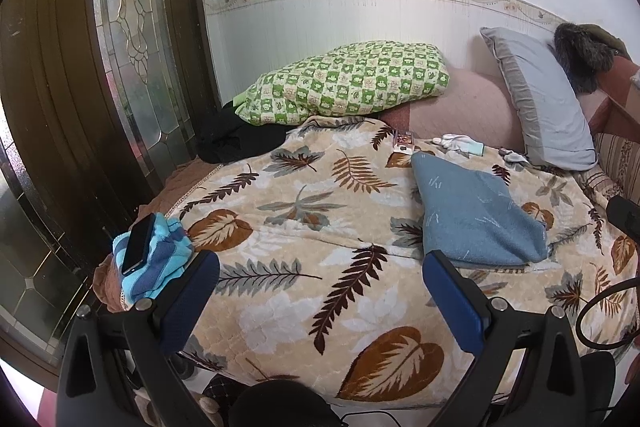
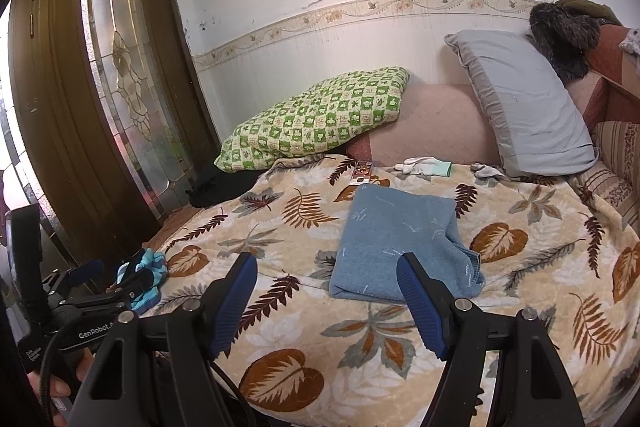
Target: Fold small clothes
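A folded blue knitted garment [image 1: 476, 215] lies flat on the leaf-patterned blanket [image 1: 312, 219]; it also shows in the right wrist view [image 2: 396, 243]. My left gripper [image 1: 320, 263] is open and empty, hovering over the blanket's near edge, left of the garment. My right gripper [image 2: 326, 265] is open and empty, just in front of the garment's near edge. The left gripper also shows at the left in the right wrist view [image 2: 116, 277].
A striped blue cloth [image 1: 158, 259] with a phone [image 1: 138, 243] on it lies at the bed's left edge. White gloves [image 1: 460, 141], a small packet [image 1: 403, 141], a green checked pillow [image 1: 348, 83], a grey pillow [image 1: 540, 99] and black cloth [image 1: 236, 141] lie at the back. A glass door [image 1: 136, 39] stands left.
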### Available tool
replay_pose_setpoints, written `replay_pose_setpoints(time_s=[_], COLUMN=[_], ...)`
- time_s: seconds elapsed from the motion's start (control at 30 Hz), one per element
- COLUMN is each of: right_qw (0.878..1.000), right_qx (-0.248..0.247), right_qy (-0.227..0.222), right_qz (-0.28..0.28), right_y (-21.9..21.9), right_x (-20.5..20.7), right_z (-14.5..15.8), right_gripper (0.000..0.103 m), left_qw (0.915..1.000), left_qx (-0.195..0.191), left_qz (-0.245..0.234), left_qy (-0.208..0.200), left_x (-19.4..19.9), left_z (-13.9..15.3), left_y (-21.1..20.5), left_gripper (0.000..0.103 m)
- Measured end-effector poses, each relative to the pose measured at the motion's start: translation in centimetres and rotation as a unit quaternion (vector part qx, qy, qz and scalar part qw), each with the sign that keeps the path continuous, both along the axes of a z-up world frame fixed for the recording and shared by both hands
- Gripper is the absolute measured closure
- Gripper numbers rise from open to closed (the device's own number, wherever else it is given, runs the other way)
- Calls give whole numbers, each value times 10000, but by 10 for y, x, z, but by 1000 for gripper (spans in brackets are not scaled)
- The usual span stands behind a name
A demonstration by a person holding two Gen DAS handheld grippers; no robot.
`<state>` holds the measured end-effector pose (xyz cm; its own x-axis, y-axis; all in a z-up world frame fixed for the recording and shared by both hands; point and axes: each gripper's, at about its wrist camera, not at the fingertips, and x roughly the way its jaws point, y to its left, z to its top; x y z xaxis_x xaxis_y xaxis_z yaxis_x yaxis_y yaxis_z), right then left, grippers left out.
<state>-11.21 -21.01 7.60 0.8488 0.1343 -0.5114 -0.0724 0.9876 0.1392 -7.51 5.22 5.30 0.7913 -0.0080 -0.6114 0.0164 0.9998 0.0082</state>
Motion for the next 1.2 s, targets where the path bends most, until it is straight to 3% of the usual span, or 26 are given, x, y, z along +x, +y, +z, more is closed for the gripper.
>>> replay_pose_setpoints(time_s=[1.2], right_qw=[9999], right_qx=[26], right_qy=[33], right_qz=[-113], right_y=[-5], right_x=[4], right_z=[-8], right_gripper=[28], left_qw=[10000], left_qx=[14], left_qz=[-65], left_qy=[-9], left_x=[1], left_z=[6], left_y=[-5], left_gripper=[2])
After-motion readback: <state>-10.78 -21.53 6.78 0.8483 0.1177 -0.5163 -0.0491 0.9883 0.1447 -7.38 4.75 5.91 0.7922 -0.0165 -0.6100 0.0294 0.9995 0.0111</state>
